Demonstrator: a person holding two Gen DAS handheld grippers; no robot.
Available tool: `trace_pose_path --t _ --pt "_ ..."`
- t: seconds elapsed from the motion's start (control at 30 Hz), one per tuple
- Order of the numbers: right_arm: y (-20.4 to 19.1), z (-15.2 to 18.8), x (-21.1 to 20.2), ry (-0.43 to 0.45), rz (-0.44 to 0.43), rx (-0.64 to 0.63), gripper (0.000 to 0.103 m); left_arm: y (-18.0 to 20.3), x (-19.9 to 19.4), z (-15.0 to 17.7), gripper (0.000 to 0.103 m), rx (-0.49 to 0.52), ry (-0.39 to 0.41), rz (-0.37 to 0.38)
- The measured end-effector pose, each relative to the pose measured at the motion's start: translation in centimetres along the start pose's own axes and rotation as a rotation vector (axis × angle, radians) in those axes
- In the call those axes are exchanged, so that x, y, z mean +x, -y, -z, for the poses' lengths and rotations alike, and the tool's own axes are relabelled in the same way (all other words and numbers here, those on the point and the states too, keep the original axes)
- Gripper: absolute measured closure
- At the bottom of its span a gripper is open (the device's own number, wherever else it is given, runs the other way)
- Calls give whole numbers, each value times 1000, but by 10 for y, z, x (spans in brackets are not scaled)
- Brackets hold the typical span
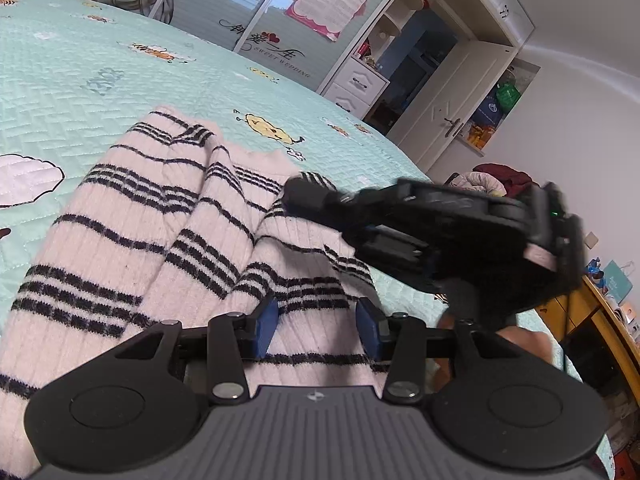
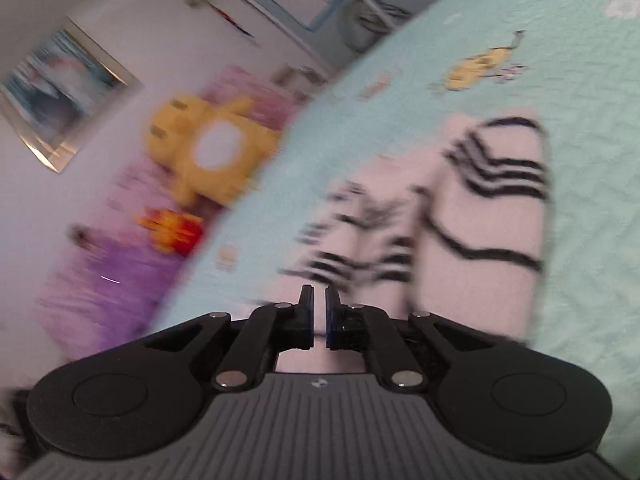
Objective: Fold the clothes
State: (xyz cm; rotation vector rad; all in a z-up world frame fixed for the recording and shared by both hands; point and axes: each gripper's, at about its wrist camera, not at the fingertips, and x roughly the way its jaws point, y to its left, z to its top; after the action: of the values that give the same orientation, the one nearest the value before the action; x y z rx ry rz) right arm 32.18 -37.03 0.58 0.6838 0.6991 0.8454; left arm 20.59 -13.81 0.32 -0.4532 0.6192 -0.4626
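While the left gripper (image 1: 316, 328) rests half open over the near edge of the striped sweater (image 1: 152, 232), which lies rumpled on the green bed cover (image 1: 120, 92), the right gripper (image 2: 319, 312), nearly closed, seems to pinch a fold farther right, probably to carry it over.

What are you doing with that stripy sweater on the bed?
A person is folding clothes with a gripper tool in each hand. The pink sweater with black stripes lies bunched on the light green bedspread. The left gripper sits low over the near part of the sweater with its jaws apart and cloth showing between them. The right gripper is shut and reaches over the sweater's far edge; whether it pinches any cloth is unclear. The fold isn't finished.
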Motion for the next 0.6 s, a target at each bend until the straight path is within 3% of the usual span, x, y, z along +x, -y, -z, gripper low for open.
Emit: trace_pose_path --t 0.07,0.1,0.13,0.2,0.3,0.43,0.5,0.6 --pt "-6 0 3 -31 -4 -34 97 0 0 0 55 3 0 0" --pt "-6 3 10 -62 60 -62 97 0 1 0 55 5 -2 0" --pt "-3 8 15 -71 128 -66 103 0 2 0 56 5 -5 0" --pt "5 16 12 -21 182 2 103 -3 2 -2 56 -7 -5 9" --pt "-7 40 -31 157 187 139 96 -3 2 -2 56 -7 -8 13" --pt "-32 107 -100 262 132 296 95 -2 -5 -6 58 -43 -21 14" --pt "-60 144 -126 237 118 284 95 -4 -26 -8 63 -105 -28 34" --pt "-98 197 -147 173 119 255 95 0 -81 -4 63 -93 -5 56"
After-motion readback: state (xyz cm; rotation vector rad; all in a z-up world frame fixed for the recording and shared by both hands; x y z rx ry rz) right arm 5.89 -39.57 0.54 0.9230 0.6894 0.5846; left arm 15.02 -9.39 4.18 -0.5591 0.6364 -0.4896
